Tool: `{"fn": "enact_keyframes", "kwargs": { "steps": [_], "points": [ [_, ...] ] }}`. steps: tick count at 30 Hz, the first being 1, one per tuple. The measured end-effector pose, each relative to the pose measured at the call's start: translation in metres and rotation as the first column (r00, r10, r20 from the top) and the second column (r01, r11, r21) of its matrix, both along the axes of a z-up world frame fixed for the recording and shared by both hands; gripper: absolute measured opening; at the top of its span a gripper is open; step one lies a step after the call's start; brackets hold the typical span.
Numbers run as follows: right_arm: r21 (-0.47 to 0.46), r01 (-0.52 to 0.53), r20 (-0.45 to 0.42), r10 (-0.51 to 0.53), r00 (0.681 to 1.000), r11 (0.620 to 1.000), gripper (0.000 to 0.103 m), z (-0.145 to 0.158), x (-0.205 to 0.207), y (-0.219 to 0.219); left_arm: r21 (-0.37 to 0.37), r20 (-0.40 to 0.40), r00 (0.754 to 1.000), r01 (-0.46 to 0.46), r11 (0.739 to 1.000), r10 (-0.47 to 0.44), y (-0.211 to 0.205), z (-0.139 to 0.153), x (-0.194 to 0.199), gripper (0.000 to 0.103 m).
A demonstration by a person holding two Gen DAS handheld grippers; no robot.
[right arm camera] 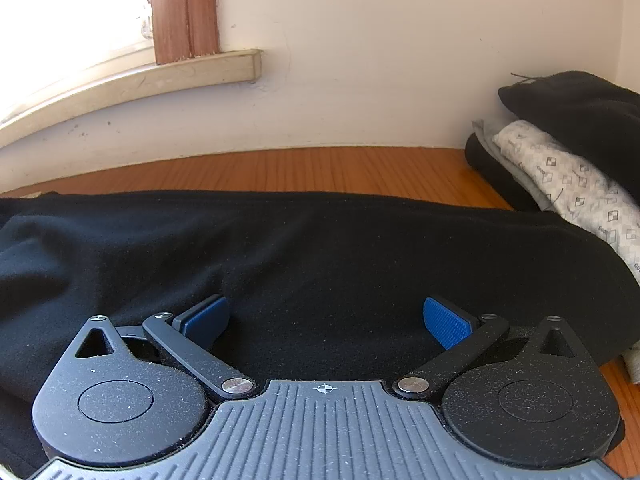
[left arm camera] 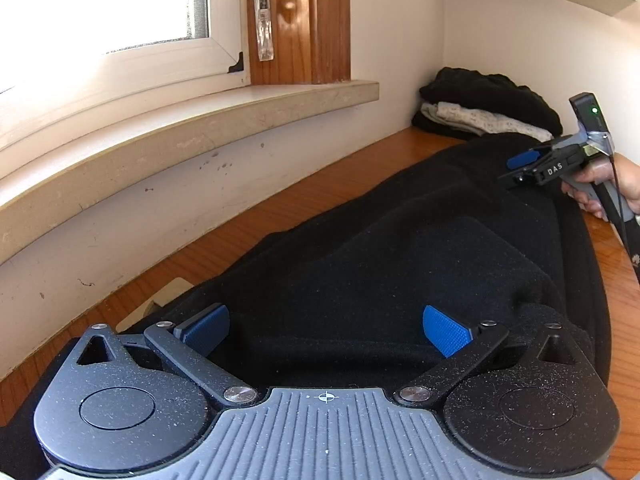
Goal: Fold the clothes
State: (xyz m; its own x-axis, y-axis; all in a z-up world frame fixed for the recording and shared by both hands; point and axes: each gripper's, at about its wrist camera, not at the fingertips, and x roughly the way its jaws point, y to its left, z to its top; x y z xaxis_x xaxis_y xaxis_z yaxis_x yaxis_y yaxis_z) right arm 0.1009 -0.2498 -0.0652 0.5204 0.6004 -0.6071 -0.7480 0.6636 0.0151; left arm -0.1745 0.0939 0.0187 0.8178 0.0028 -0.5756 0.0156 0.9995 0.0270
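Lying lengthwise along the orange-brown wooden worktop (left arm camera: 304, 196), a long black fleece garment (left arm camera: 400, 264) stretches from the near left end toward the far right corner, its back edge running parallel to the white wall and leaving a bare strip of wood between. The left gripper (left arm camera: 326, 330) hangs over the garment's near end with its blue-padded fingers (left arm camera: 446, 330) spread wide apart, nothing clamped between them. The right gripper (right arm camera: 326, 320) is likewise spread wide over the garment's other end, its blue pads (right arm camera: 446, 322) low over the fabric; whether they touch it I cannot tell. Seen from the left wrist, that right gripper (left arm camera: 524, 166) is held by a hand (left arm camera: 600, 186) at the worktop's front right edge. In the far right corner sits a stack of folded clothes (right arm camera: 568, 168): black pieces top and bottom, a pale grey patterned one between, its near side touching the garment. A beige stone windowsill (left arm camera: 192, 128) juts from the wall above the worktop's back edge.
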Motion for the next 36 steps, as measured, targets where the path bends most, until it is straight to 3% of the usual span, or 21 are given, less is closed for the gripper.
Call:
{"fn": "enact_keyframes", "kwargs": {
  "steps": [5, 8, 12, 15, 18, 22, 25, 26, 28, 29, 32, 36],
  "points": [
    [0.012, 0.0, -0.007, 0.0, 1.0, 1.0, 0.103, 0.001, 0.0, -0.002, -0.014, -0.006, 1.0, 0.002, 1.0, -0.002, 0.002, 0.0, 0.001, 0.103],
    [0.047, 0.011, 0.009, -0.012, 1.0, 0.999, 0.103, 0.006, -0.001, -0.025, -0.026, -0.012, 1.0, 0.002, 1.0, -0.003, 0.003, 0.0, 0.002, 0.103],
    [0.127, 0.174, 0.041, -0.18, 0.983, 0.977, 0.103, 0.016, 0.01, -0.096, -0.026, -0.016, 1.0, 0.004, 1.0, -0.005, 0.003, 0.0, 0.002, 0.103],
    [0.176, 0.297, -0.03, -0.297, 0.954, 0.938, 0.103, 0.013, 0.028, -0.142, -0.025, -0.018, 1.0, 0.005, 1.0, -0.005, 0.003, 0.0, 0.002, 0.103],
    [0.217, 0.342, -0.104, -0.326, 0.939, 0.914, 0.099, 0.007, 0.041, -0.163, -0.024, -0.016, 1.0, 0.004, 1.0, -0.005, 0.003, 0.0, 0.002, 0.103],
    [0.235, 0.324, -0.165, -0.291, 0.942, 0.916, 0.073, -0.001, 0.053, -0.154, -0.021, 0.034, 0.999, 0.009, 1.0, -0.008, 0.001, 0.004, -0.006, 0.103],
    [0.174, 0.329, -0.14, -0.308, 0.941, 0.928, 0.053, -0.006, 0.058, -0.134, -0.047, 0.12, 0.992, 0.045, 0.998, -0.039, -0.003, 0.015, -0.02, 0.103],
    [0.173, 0.326, -0.131, -0.306, 0.943, 0.929, 0.039, -0.006, 0.059, -0.129, -0.069, 0.14, 0.989, 0.065, 0.996, -0.055, -0.006, 0.02, -0.024, 0.103],
    [0.187, 0.314, -0.105, -0.299, 0.948, 0.931, 0.023, -0.003, 0.057, -0.121, -0.111, 0.18, 0.98, 0.106, 0.988, -0.085, -0.013, 0.029, -0.031, 0.103],
    [0.197, 0.306, -0.085, -0.295, 0.952, 0.932, 0.008, 0.002, 0.055, -0.117, -0.119, 0.192, 0.976, 0.124, 0.985, -0.1, -0.017, 0.032, -0.033, 0.103],
    [0.238, 0.257, -0.032, -0.257, 0.966, 0.936, 0.007, 0.022, 0.043, -0.103, -0.114, 0.207, 0.969, 0.162, 0.98, -0.137, -0.032, 0.036, -0.037, 0.103],
    [0.256, 0.116, 0.047, -0.132, 0.99, 0.96, 0.006, 0.056, 0.017, -0.06, -0.083, 0.187, 0.971, 0.169, 0.982, -0.151, -0.041, 0.032, -0.036, 0.103]
  ]
}}
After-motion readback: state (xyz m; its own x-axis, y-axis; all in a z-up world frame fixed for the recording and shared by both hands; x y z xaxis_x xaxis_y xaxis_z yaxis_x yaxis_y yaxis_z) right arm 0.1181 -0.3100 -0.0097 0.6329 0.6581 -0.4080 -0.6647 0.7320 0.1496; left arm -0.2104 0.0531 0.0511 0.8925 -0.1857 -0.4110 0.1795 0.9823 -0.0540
